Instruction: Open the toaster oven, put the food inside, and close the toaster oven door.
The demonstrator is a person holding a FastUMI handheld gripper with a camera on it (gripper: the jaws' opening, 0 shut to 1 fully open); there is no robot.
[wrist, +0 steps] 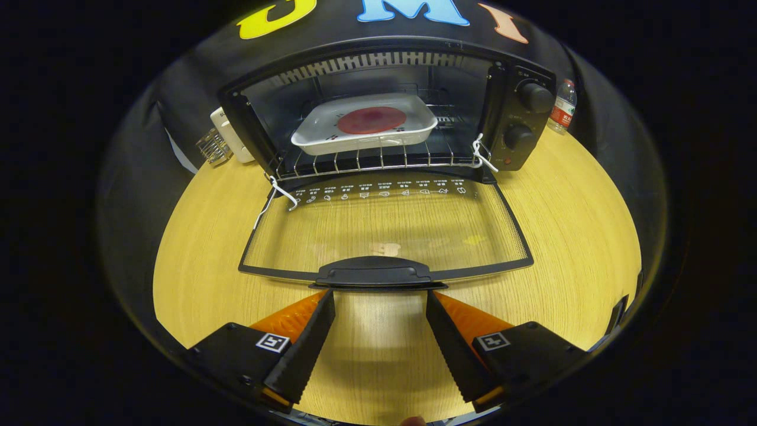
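While empty, gripper (380,296) gapes wide just below door handle (374,273).

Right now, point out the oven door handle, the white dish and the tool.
Door handle (374,273), gripper view: middle of the black grip.
White dish (319,127), gripper view: bare white floor, on the rack.
Tool (380,299), gripper view: open, midway between fingertips, just short of the handle.

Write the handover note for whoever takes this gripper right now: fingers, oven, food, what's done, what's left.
Gripper: open, holding nothing, fingertips just short of the door handle.
Toaster oven: door folded fully down over the wooden table.
Food: in the white tray, on the wire rack inside the oven.
Done: oven opened, food in.
Left: lift the door by its handle and shut it.
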